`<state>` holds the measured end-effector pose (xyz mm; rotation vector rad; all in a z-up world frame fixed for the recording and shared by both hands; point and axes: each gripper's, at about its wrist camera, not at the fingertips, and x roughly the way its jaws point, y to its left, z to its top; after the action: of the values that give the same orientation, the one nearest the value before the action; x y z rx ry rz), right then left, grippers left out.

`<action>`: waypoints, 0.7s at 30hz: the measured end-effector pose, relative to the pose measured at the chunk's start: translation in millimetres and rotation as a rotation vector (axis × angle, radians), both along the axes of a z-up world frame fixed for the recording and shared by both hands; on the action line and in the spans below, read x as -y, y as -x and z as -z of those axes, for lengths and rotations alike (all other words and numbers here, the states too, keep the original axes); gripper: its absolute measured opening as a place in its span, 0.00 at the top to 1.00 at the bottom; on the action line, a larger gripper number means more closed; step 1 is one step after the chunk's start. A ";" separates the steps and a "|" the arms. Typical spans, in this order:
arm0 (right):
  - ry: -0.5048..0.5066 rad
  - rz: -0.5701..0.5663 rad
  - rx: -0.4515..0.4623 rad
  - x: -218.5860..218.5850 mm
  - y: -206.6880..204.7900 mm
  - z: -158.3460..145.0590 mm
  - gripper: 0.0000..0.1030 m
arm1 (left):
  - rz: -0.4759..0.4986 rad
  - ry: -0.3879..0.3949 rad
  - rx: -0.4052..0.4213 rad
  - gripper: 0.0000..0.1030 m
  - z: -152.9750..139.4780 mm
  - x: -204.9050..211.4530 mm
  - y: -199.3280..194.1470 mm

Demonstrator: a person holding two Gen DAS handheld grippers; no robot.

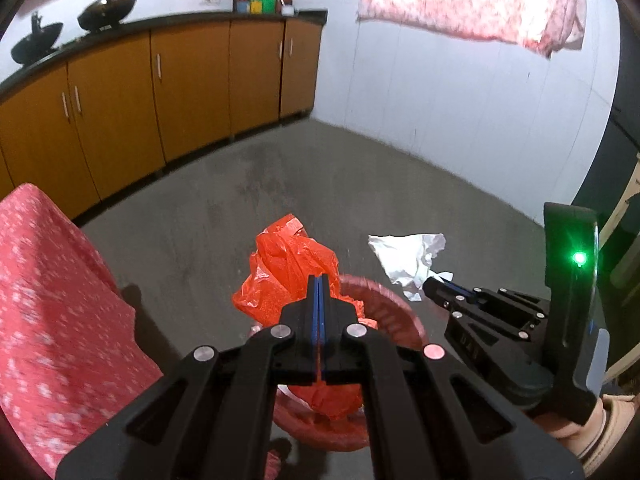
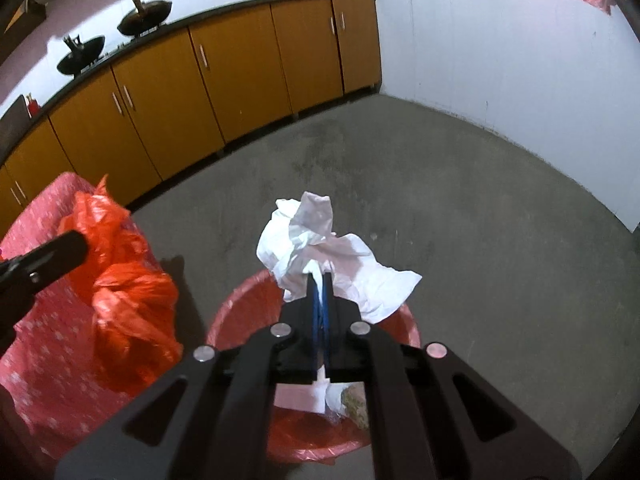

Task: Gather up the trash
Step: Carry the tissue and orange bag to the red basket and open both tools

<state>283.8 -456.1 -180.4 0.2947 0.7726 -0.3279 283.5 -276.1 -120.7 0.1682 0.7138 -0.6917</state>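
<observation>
My left gripper (image 1: pixel 319 280) is shut on a crumpled orange plastic bag (image 1: pixel 286 268) and holds it over the rim of a round red bin (image 1: pixel 384 304). My right gripper (image 2: pixel 320 278) is shut on a crumpled white paper (image 2: pixel 320 240) and holds it above the same red bin (image 2: pixel 240 312). In the left wrist view the right gripper (image 1: pixel 434 282) shows at the right with the white paper (image 1: pixel 408 256). In the right wrist view the left gripper's finger (image 2: pixel 60 258) and the orange bag (image 2: pixel 128 292) show at the left. Some white and brownish trash (image 2: pixel 348 400) lies inside the bin.
A surface under a red cloth with white dots (image 1: pixel 52 304) stands at the left, close to the bin. Orange cabinets (image 2: pixel 200 76) under a dark counter with black woks (image 2: pixel 146 18) line the far wall. The grey floor (image 2: pixel 460 208) runs to a white wall. A pink cloth (image 1: pixel 472 0) hangs above.
</observation>
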 end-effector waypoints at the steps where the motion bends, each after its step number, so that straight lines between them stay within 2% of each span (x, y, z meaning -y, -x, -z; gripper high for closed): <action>1: -0.008 0.000 -0.009 1.1 -1.8 4.5 0.97 | 0.001 -0.012 -0.010 1.00 5.0 4.0 -1.7; 6: -0.068 0.003 -0.033 12.5 -4.7 26.8 0.96 | 0.018 -0.055 -0.030 1.00 21.5 20.2 -4.6; 21: -0.127 -0.031 -0.080 29.7 -20.2 58.0 0.94 | -0.002 -0.156 -0.110 1.00 65.7 49.4 -22.5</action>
<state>304.0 -485.8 -238.4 0.3902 0.8775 -0.2636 306.0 -325.5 -186.3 0.2735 0.8733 -0.6466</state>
